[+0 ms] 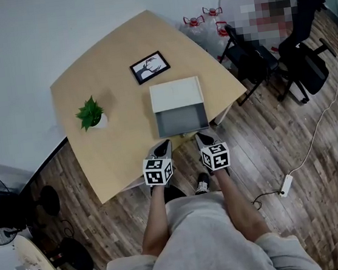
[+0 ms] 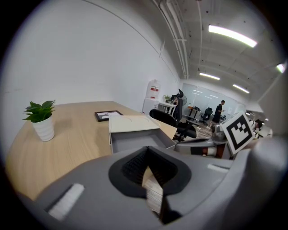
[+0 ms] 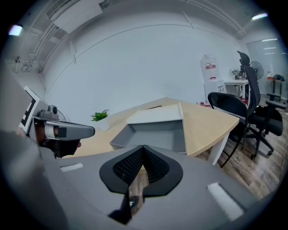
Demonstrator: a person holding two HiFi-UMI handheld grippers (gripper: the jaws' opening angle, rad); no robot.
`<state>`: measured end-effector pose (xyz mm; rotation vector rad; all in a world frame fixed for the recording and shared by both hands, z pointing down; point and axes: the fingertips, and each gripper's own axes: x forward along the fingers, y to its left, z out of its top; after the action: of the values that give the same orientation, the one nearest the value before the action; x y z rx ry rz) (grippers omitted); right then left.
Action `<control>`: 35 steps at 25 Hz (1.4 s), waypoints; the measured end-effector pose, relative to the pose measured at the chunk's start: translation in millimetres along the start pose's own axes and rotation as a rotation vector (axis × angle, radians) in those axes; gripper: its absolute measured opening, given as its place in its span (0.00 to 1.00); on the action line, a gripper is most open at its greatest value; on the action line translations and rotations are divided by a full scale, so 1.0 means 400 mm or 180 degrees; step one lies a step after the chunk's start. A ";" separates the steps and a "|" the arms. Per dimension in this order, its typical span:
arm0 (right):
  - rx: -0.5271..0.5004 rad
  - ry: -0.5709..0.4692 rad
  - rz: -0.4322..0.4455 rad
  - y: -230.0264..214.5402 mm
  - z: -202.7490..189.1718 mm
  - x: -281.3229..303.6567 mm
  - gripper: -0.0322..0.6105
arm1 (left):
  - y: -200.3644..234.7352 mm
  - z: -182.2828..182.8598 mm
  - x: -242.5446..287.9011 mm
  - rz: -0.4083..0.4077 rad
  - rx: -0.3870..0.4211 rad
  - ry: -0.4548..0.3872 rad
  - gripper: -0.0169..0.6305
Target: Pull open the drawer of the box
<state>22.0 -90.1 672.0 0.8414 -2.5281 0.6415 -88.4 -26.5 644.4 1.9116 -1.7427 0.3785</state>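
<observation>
A flat white box (image 1: 176, 94) lies near the front edge of the wooden table (image 1: 116, 156). Its grey drawer (image 1: 183, 122) stands pulled out toward me and looks empty. My left gripper (image 1: 163, 145) and right gripper (image 1: 203, 137) hover side by side just in front of the drawer, off the table edge, touching nothing. In the left gripper view the box (image 2: 132, 123) and drawer (image 2: 135, 143) lie straight ahead, beyond the left gripper (image 2: 146, 158), whose jaws are shut and empty. The right gripper view shows the drawer (image 3: 150, 134) ahead of the right gripper (image 3: 143, 155), also shut and empty.
A small potted plant (image 1: 92, 114) and a black picture frame (image 1: 149, 67) sit farther back on the table. Office chairs (image 1: 257, 53), water bottles (image 1: 204, 20) and a seated person are at the back right. A fan (image 1: 1, 213) and a power strip (image 1: 285, 182) are on the floor.
</observation>
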 end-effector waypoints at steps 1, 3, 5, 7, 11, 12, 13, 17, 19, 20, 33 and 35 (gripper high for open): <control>0.0011 -0.0009 0.0021 0.001 0.004 0.000 0.05 | -0.002 0.001 0.002 -0.0005 0.0004 0.0002 0.11; 0.0027 -0.0010 0.0073 0.005 0.009 -0.001 0.05 | -0.006 0.000 0.005 -0.0014 0.0006 0.0014 0.11; 0.0032 -0.0002 0.0113 0.006 0.011 -0.006 0.05 | -0.015 -0.003 0.007 -0.0024 0.0010 0.0023 0.11; 0.0012 0.0009 0.0124 0.005 0.009 -0.010 0.05 | -0.022 -0.005 0.009 -0.0029 0.0015 0.0025 0.11; -0.0061 0.0046 0.0112 0.003 -0.003 -0.012 0.05 | -0.030 -0.014 0.009 -0.0036 0.0021 0.0030 0.11; -0.0064 0.0052 0.0111 0.002 -0.004 -0.013 0.05 | -0.031 -0.015 0.010 -0.0038 0.0016 0.0029 0.11; -0.0066 0.0057 0.0110 0.001 -0.004 -0.014 0.05 | -0.033 -0.017 0.010 -0.0039 0.0012 0.0030 0.11; -0.0090 0.0065 0.0108 -0.002 -0.001 -0.016 0.05 | -0.034 -0.017 0.012 -0.0033 0.0007 0.0039 0.11; -0.0115 0.0075 0.0109 -0.002 -0.002 -0.017 0.05 | -0.035 -0.020 0.012 -0.0028 0.0011 0.0048 0.11; -0.0127 0.0083 0.0111 -0.002 -0.003 -0.016 0.05 | -0.035 -0.020 0.012 -0.0026 0.0013 0.0049 0.11; -0.0166 0.0157 0.0099 -0.008 -0.007 -0.016 0.05 | -0.033 -0.026 0.016 -0.0022 -0.0006 0.0073 0.11; -0.0165 0.0155 0.0093 -0.010 -0.007 -0.016 0.05 | -0.033 -0.026 0.017 -0.0023 0.0000 0.0084 0.11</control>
<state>29.7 -88.6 672.1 0.7629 -2.5063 0.5959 -73.0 -26.0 654.2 1.9042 -1.7184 0.3993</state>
